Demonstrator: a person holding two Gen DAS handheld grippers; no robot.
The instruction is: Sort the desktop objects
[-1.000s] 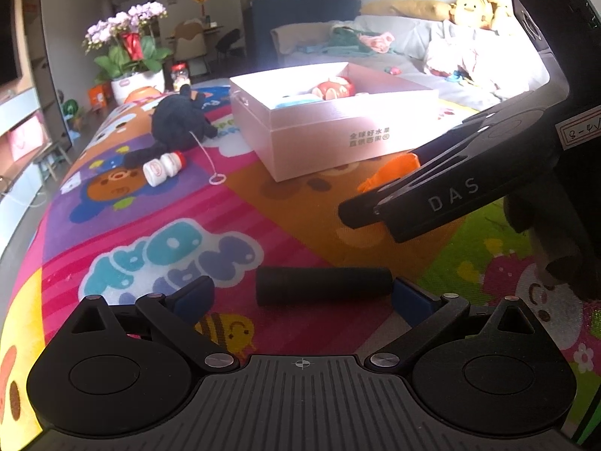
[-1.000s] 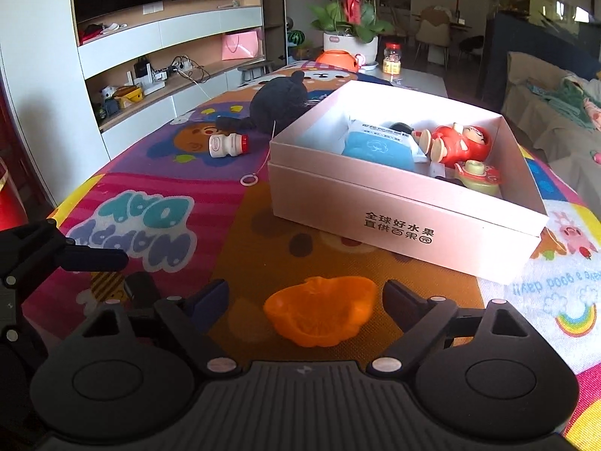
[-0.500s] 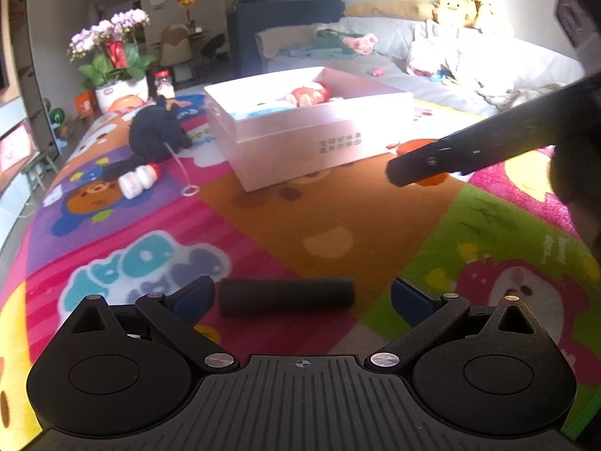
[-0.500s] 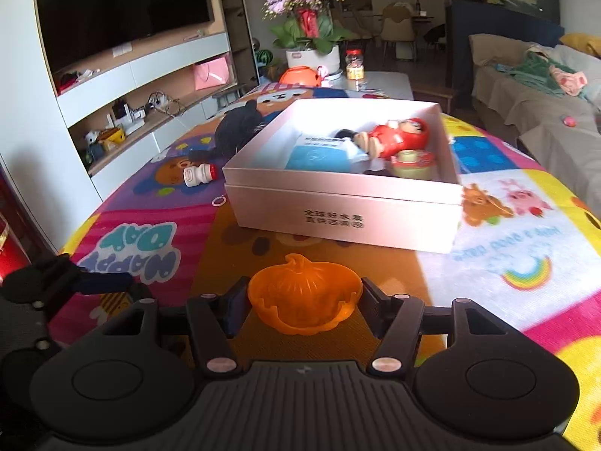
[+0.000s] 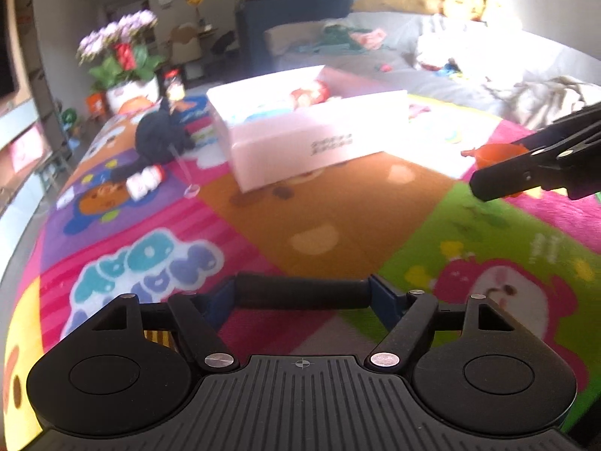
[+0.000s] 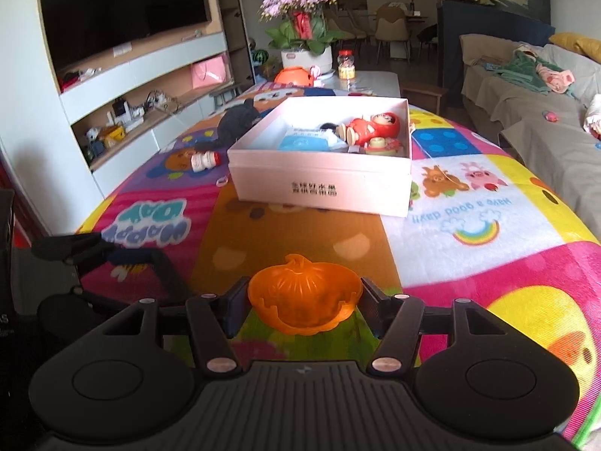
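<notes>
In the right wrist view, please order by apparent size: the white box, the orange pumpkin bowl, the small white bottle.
1. white box, though farther away.
2. orange pumpkin bowl, enlarged by nearness, held in the right gripper.
3. small white bottle, clearly the smallest.

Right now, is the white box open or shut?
Open. The white box has no lid on it, and the red doll and a blue packet show inside from the right wrist view.

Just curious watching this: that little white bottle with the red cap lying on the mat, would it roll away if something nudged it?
Probably. The bottle lies on its side and looks round, so a sideways nudge could roll it. The soft mat may slow it. It seems small, likely light.
</notes>
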